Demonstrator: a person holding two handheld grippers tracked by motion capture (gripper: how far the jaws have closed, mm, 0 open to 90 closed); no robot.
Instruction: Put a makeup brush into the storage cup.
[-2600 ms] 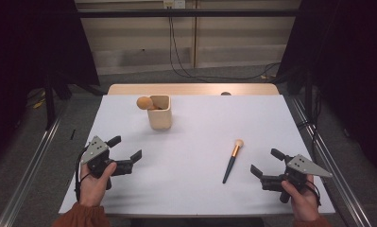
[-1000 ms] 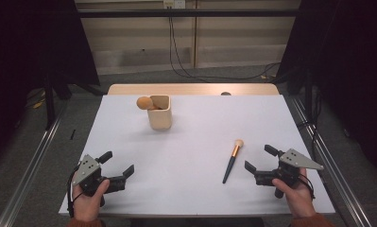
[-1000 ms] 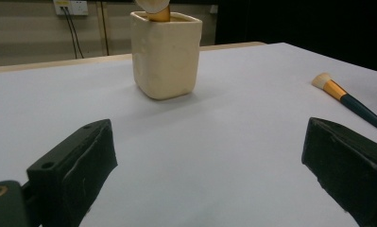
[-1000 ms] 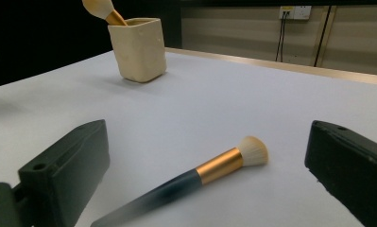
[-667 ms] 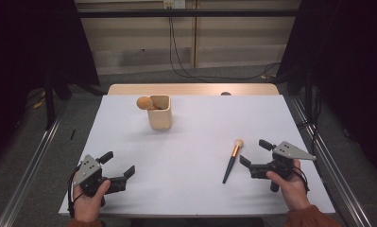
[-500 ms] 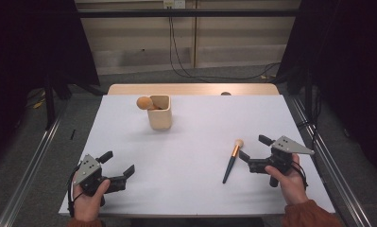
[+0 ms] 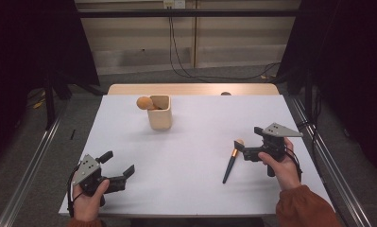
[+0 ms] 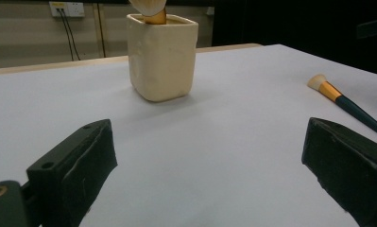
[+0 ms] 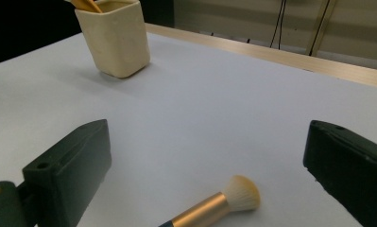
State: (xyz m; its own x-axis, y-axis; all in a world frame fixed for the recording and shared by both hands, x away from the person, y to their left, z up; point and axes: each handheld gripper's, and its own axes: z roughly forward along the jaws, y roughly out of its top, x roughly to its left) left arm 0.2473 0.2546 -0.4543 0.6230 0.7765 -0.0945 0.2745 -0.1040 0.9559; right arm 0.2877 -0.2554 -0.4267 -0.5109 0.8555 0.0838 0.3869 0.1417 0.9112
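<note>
A cream square cup [image 7: 159, 113] stands at the back left of the white table [image 7: 200, 118], with an orange-headed brush [image 7: 144, 102] leaning out of it. A makeup brush [image 7: 232, 161] with a dark handle, gold ferrule and pale head lies at centre right. My right gripper [image 7: 247, 141] is open, low over the table, its jaws either side of the brush's head without touching it. The right gripper view shows that brush [image 9: 214, 205] low between the open jaws and the cup [image 9: 114, 38] far left. My left gripper [image 7: 119, 162] is open and empty near the front left edge, facing the cup [image 8: 162, 56].
A wooden strip [image 7: 193, 89] runs along the table's far edge. Metal rails [image 7: 323, 156] flank the table on both sides. Cables [image 7: 186, 52] trail on the floor behind. In the left gripper view the lying brush [image 8: 347, 101] is at the far right.
My right gripper has moved forward and left until its jaws reach the lying brush's head. The left gripper dropped back toward the front edge early on and has since stayed still.
</note>
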